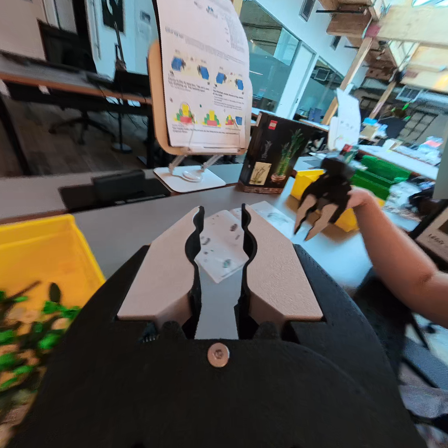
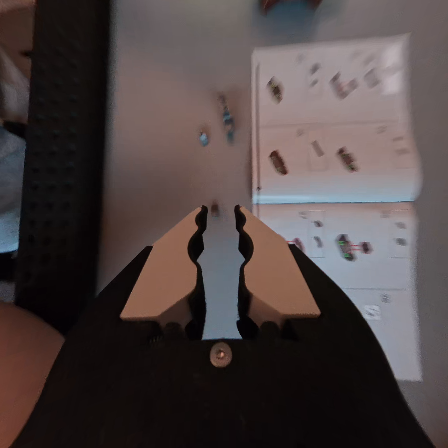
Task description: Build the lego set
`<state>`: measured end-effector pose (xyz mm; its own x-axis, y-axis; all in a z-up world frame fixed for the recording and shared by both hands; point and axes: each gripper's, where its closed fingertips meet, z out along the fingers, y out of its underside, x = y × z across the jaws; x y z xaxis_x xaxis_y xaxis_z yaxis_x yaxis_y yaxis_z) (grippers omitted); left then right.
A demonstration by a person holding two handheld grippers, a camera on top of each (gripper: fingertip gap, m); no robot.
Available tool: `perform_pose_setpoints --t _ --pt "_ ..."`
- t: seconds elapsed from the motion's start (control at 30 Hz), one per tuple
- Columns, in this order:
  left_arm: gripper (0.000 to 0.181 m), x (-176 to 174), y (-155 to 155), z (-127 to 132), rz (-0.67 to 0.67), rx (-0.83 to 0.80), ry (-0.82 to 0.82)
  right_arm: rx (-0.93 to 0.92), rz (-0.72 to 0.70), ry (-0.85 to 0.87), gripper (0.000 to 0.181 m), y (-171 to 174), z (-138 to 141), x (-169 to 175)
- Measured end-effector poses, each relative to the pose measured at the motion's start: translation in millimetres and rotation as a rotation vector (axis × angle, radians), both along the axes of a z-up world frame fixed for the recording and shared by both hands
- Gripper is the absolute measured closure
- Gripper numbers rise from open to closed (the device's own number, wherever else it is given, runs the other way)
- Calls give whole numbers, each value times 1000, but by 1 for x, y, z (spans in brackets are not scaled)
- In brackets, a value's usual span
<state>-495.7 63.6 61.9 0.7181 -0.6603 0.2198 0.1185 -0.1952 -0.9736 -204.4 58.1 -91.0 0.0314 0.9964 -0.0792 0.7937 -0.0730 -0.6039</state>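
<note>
My left gripper (image 1: 221,209) is open and empty above the grey table (image 1: 135,225), pointing at an open instruction booklet (image 1: 221,247). My right gripper (image 2: 219,208) is open and empty, pointing down at the table; it also shows in the left wrist view (image 1: 303,232), held by a hand at the right. A small brown piece (image 2: 214,210) lies on the table just beyond its fingertips. Two small bluish pieces (image 2: 227,118) (image 2: 203,138) lie farther off. The booklet (image 2: 334,169) lies to the right of them. The view is blurred.
A yellow bin (image 1: 41,257) with green and tan pieces (image 1: 29,339) sits at the left. Another yellow bin (image 1: 308,181), the dark set box (image 1: 274,155), green parts (image 1: 380,174) and a stand holding printed sheets (image 1: 203,80) are at the back. A black studded strip (image 2: 60,145) runs along the left. Tip to tip, the grippers are about 35 cm apart. Measured from the fingertips, the small brown piece (image 2: 214,210) is 8 cm or so from the right gripper and 35 cm from the left.
</note>
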Motion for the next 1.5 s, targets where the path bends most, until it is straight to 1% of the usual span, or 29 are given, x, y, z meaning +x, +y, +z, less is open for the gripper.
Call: perform_pose_setpoints --t 0.07,0.1,0.17,0.2,0.27,0.37,0.47,0.57,0.67,0.8,0.9,0.97,1.0,1.07,1.17,1.23,1.3,1.37,1.5 --pt "149 -23 1 11 92 106 129 132 -81 152 160 18 36 10" --pt "146 -37 2 17 150 157 204 236 -160 202 160 36 53 20" --pt "144 -65 3 29 252 235 330 409 -328 218 162 68 73 47" --pt "143 -77 3 35 289 257 373 479 -403 197 162 81 77 62" --pt "142 -98 2 44 338 276 432 562 -469 153 170 94 79 79" --pt "143 -123 0 52 362 286 489 646 -484 168 171 102 82 85" --pt "142 -146 0 48 376 254 586 707 -498 206 168 109 89 84" --pt "142 -168 5 33 377 204 689 778 -498 230 166 112 97 81" --pt "138 -181 11 2 320 106 767 825 -512 247 166 115 103 81" --pt "142 -187 16 -40 209 29 869 866 -522 266 166 117 107 83" --pt "151 -185 19 -55 147 61 882 874 -532 272 166 119 107 84" --pt "149 -186 20 -69 98 8 877 872 -534 282 166 120 107 83" --pt "145 -187 20 -77 73 -26 878 872 -535 284 166 120 106 83" --pt "145 -190 20 -90 23 -79 892 872 -536 279 166 122 104 83" --pt "147 -195 22 -103 -31 -127 918 850 -532 278 166 123 98 81" --pt "146 -197 19 -114 -82 -198 929 836 -529 278 166 125 95 79" --pt "149 -203 21 -122 -95 -244 953 822 -525 268 166 126 91 77" --pt "155 -207 23 -126 -99 -257 967 815 -521 266 167 127 88 75" --pt "155 -209 23 -131 -119 -290 966 782 -517 288 167 127 86 69"
